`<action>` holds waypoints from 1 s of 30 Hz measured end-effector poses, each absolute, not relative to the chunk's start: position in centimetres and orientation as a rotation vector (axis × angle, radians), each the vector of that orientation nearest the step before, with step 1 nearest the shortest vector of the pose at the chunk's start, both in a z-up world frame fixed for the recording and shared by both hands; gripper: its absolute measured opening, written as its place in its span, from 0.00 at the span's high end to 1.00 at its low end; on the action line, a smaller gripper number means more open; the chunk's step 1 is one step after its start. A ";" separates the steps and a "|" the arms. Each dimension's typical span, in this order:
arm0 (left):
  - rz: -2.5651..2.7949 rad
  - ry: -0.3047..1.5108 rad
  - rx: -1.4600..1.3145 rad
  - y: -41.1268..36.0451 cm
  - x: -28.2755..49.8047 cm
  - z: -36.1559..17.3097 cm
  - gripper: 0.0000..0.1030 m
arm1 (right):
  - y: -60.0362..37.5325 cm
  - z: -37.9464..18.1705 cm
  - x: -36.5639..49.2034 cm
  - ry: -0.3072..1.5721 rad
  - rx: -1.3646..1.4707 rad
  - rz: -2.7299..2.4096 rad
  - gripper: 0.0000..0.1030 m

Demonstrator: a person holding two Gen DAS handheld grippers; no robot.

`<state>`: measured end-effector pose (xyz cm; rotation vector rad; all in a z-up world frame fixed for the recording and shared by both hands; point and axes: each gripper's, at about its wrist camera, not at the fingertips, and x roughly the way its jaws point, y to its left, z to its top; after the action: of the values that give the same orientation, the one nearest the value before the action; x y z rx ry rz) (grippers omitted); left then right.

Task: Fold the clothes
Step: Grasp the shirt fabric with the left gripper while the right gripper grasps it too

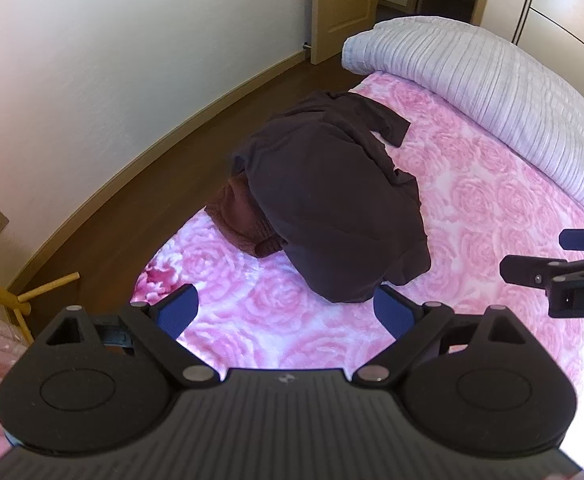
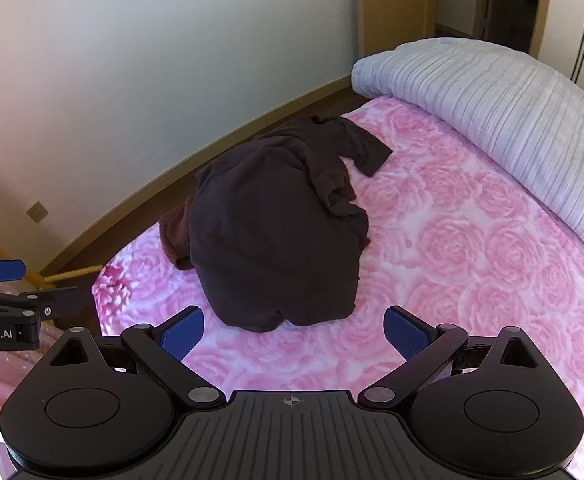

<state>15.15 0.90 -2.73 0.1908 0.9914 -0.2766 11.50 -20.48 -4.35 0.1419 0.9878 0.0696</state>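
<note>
A dark brown garment (image 1: 332, 208) (image 2: 276, 232) lies bunched in a heap on the pink rose-patterned bed (image 1: 472, 200) (image 2: 472, 248), one sleeve trailing toward the far end. Under its left side peeks a reddish-brown knitted piece (image 1: 240, 216) (image 2: 174, 236). My left gripper (image 1: 288, 312) hovers open just short of the heap's near edge, nothing between its blue pads. My right gripper (image 2: 294, 332) is likewise open, close to the heap's near edge. Each gripper shows at the edge of the other's view: the right gripper (image 1: 532, 256), the left gripper (image 2: 24, 284).
A rolled pale ribbed quilt (image 1: 492, 92) (image 2: 512, 120) lies along the bed's far right side. Brown wooden floor (image 1: 152, 160) and a white wall run along the left. A wooden stand (image 1: 24, 300) sits near the bed corner. A door (image 1: 340, 0) stands at the back.
</note>
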 end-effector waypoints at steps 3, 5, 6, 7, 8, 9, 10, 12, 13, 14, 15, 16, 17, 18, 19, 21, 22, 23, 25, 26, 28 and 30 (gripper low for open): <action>-0.273 0.984 0.214 1.3 15.1 -3.2 0.10 | -20.7 -5.0 11.7 0.991 0.137 0.090 0.04; -0.280 0.985 0.242 1.5 15.6 -3.7 0.10 | -20.8 -5.3 11.9 0.991 0.137 0.098 0.04; -0.285 0.986 0.257 1.7 16.0 -4.0 0.10 | -20.9 -5.5 12.0 0.991 0.136 0.103 0.04; -0.297 0.983 0.273 1.8 16.6 -4.3 0.10 | -20.9 -5.6 12.1 0.984 0.131 0.108 0.04; -0.311 0.981 0.289 1.9 17.3 -4.7 0.10 | -20.9 -5.7 12.3 0.977 0.124 0.114 0.04; -0.326 0.978 0.303 1.9 18.1 -5.1 0.10 | -21.0 -5.8 12.4 0.969 0.117 0.119 0.04; -0.347 0.977 0.311 1.9 19.4 -5.6 0.10 | -20.9 -6.0 12.7 0.965 0.098 0.124 0.04; -0.392 0.977 0.323 1.8 22.2 -6.7 0.10 | -20.7 -6.4 13.2 0.961 0.059 0.131 0.04; -0.414 0.977 0.329 1.8 23.5 -7.3 0.10 | -20.7 -6.6 13.6 0.963 0.041 0.134 0.04; -0.437 0.977 0.335 1.8 24.9 -7.9 0.10 | -20.5 -6.8 14.0 0.964 0.027 0.137 0.04; -0.464 0.975 0.345 1.7 26.6 -8.5 0.10 | -20.4 -7.2 14.6 0.966 0.011 0.140 0.04; -0.489 0.977 0.353 1.6 28.3 -9.3 0.10 | -20.1 -7.7 15.4 0.974 -0.011 0.140 0.04; -0.514 0.979 0.361 1.4 30.0 -10.1 0.10 | -19.7 -8.2 16.2 0.982 -0.035 0.140 0.04; -0.540 0.984 0.363 1.4 31.7 -11.0 0.10 | -19.5 -8.8 17.0 0.989 -0.049 0.142 0.04; -0.570 0.984 0.369 1.2 33.4 -11.9 0.10 | -19.1 -9.6 18.0 0.997 -0.064 0.154 0.04; -0.621 0.975 0.393 1.0 36.6 -13.8 0.10 | -18.0 -11.2 20.1 1.007 -0.101 0.182 0.04; -0.641 0.967 0.413 0.8 38.1 -14.7 0.10 | -17.4 -12.0 21.1 1.010 -0.127 0.195 0.04; -0.660 0.959 0.433 0.7 39.8 -15.8 0.10 | -16.7 -12.9 22.2 1.014 -0.153 0.206 0.04; -0.692 0.952 0.458 0.7 42.6 -17.7 0.10 | -15.6 -14.4 24.3 1.021 -0.186 0.223 0.04; -0.705 0.951 0.462 0.7 44.1 -18.7 0.10 | -15.1 -15.2 25.4 1.021 -0.194 0.228 0.05; -0.725 0.949 0.451 0.8 46.5 -20.2 0.13 | -14.2 -16.5 27.6 1.019 -0.206 0.240 0.15; -0.756 0.955 0.405 1.1 48.5 -21.3 0.14 | -13.4 -17.9 29.7 1.017 -0.213 0.251 0.25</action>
<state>48.50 1.07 -21.26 0.4054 0.9553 -0.7558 29.71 -13.41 -17.85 -0.2128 1.0171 0.2513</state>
